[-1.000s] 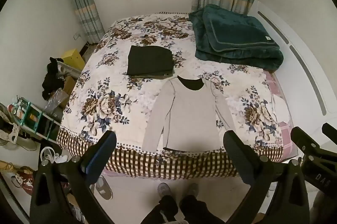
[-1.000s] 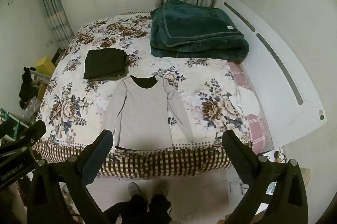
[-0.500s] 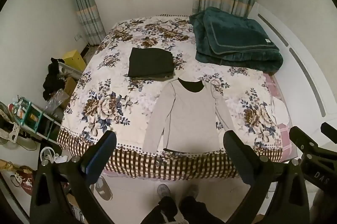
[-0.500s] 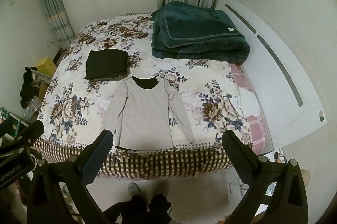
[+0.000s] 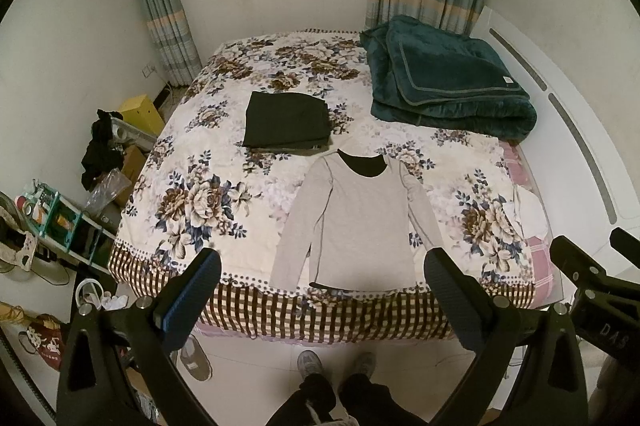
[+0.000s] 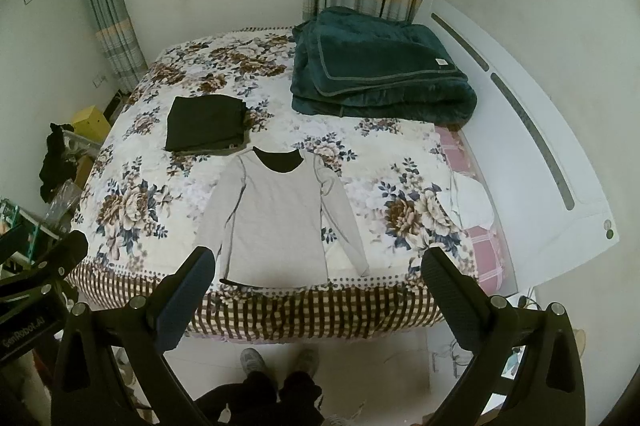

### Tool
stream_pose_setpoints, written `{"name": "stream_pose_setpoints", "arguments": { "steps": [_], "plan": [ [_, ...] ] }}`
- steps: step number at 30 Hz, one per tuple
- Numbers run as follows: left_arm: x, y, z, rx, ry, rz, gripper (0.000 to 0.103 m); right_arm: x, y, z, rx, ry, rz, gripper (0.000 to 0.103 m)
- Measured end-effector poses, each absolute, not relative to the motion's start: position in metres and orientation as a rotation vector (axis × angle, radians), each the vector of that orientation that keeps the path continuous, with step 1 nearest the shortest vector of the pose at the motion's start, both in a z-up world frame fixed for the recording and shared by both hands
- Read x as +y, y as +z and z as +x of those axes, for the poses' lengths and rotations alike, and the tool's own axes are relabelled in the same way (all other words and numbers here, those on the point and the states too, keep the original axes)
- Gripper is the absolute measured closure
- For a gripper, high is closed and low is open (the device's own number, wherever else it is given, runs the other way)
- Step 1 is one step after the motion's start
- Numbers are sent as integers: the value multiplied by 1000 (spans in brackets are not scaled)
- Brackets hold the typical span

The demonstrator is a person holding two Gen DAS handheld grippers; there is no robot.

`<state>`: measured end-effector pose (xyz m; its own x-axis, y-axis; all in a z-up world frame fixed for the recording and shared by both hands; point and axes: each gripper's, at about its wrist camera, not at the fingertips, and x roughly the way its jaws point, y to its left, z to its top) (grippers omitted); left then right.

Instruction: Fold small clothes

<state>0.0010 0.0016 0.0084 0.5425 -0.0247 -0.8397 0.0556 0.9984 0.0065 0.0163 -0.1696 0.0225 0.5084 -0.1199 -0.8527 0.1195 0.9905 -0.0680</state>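
**Both grippers free above the bed edge: how to begin the fold of the grey top**

The left gripper (image 5: 322, 282) has its two fingers spread wide apart and there is nothing between them. The right gripper (image 6: 318, 280) is the same: fingers released, empty. Both hang in the air over the floor, in front of the near edge of the bed (image 5: 200, 286), well apart from any cloth.

The grey long-sleeve top (image 5: 356, 222) lies flat on the flowered bedspread, near the edge, its hem on the near side and its dark collar on the far side. Both sleeves run down beside the body. Just beyond its far left corner lies a folded dark garment (image 5: 286, 122), which I judge to be a finished piece. A folded green blanket (image 5: 448, 82) is at the far right, and a small white cloth (image 6: 468, 202) at the right side.

I think the step in hand is the approach for the first fold. To do it well, each gripper should come down on its own side and pinch only the sleeve and shoulder seam, not the bedspread under it. Lift a little, carry the sleeve across the body, and lay it straight. Thin cloth slips easily, so close fully before lifting. Keep the hem from sliding over the bed edge.
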Motion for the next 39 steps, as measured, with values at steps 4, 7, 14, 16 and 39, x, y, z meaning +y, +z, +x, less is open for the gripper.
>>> {"name": "stream_pose_setpoints", "arguments": {
  "steps": [4, 7, 14, 16, 39],
  "plan": [
    [1, 8, 1, 994, -47, 35, 0, -169, 25, 16, 1026, -143, -3, 0],
    [1, 9, 1, 993, -48, 35, 0, -169, 27, 17, 1023, -144, -5, 0],
    [1, 13, 2, 992, -50, 34, 0, -172, 25, 15, 1021, -144, -5, 0],
    [1, 12, 1, 991, -51, 32, 0, -173, 24, 14, 1021, -142, -4, 0],
    [-1, 14, 3, 986, -53, 29, 0, -174, 26, 15, 1013, -143, -3, 0]
  ]
}}
